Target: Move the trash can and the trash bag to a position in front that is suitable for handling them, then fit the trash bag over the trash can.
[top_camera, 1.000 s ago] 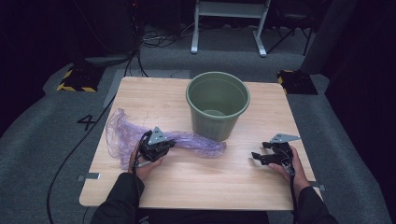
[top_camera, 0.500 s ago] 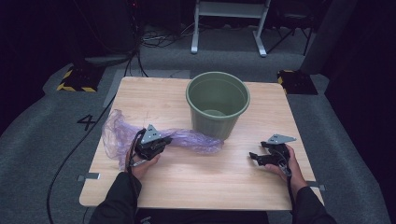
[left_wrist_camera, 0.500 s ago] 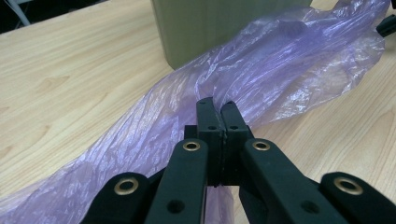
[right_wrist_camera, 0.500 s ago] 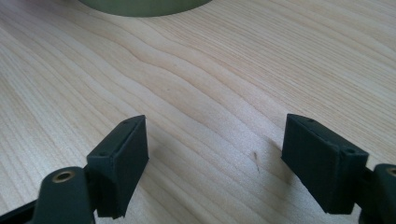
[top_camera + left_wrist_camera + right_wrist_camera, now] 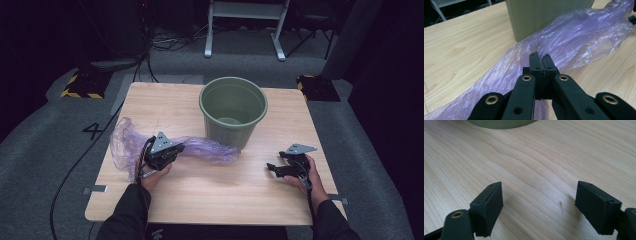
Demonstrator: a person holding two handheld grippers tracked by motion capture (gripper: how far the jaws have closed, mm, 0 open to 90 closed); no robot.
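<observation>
We see left gripper (image 5: 539,58) fingers pinched tight on the purple bag (image 5: 579,37) | right gripper (image 5: 539,202) fingers wide apart, bare table (image 5: 529,165) between them

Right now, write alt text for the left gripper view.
The left gripper, jaws closed, pinches a crumpled purple plastic bag lying across a light wooden table. The side of a green bucket stands just behind the bag.

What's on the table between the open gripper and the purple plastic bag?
Only bare wood. In the high view, nothing lies on the table between the right gripper and the near end of the purple plastic bag. The green bucket stands farther back.
</observation>
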